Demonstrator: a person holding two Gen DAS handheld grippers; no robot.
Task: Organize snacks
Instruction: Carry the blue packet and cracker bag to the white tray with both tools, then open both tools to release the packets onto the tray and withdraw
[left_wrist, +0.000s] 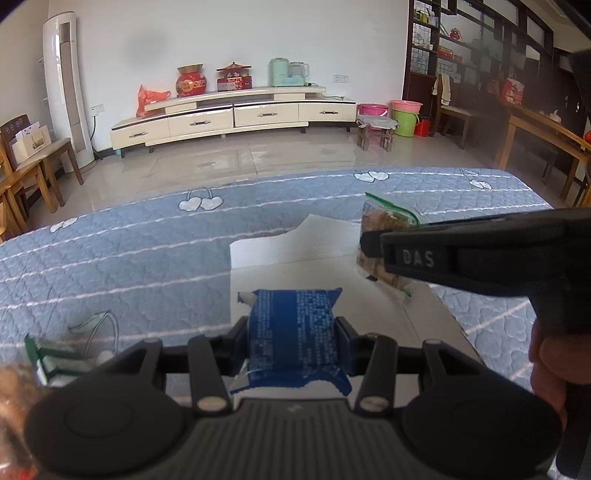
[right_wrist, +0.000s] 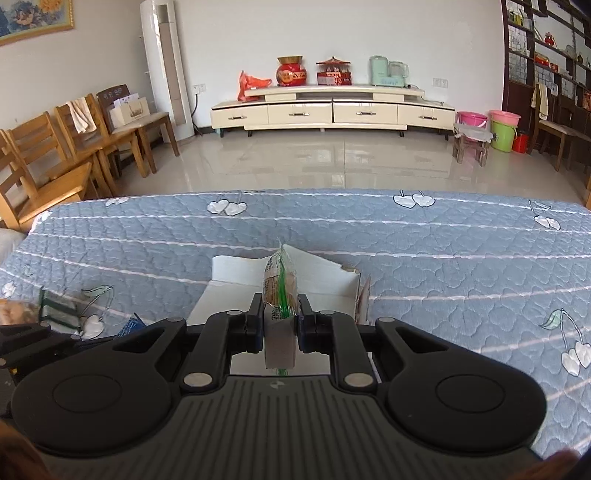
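A blue snack packet (left_wrist: 293, 321) with white print sits between the pads of my left gripper (left_wrist: 293, 332), which is shut on it just above a white open box (left_wrist: 325, 245) on the blue quilted table (left_wrist: 129, 251). To the right, my right gripper (left_wrist: 369, 243) comes in from the side, shut on a clear biscuit packet with green trim (left_wrist: 386, 216). In the right wrist view, my right gripper (right_wrist: 280, 314) grips that biscuit packet (right_wrist: 279, 280) edge-on over the same box (right_wrist: 236, 269). A corner of the blue packet (right_wrist: 129, 326) shows at lower left.
Another green-trimmed snack packet (left_wrist: 48, 352) lies on the quilt to the left of the box (right_wrist: 55, 306). The table's far edge (right_wrist: 314, 192) drops to a tiled floor. Wooden chairs (right_wrist: 55, 158) stand beyond the left corner. A hand (left_wrist: 550, 365) holds the right gripper's handle.
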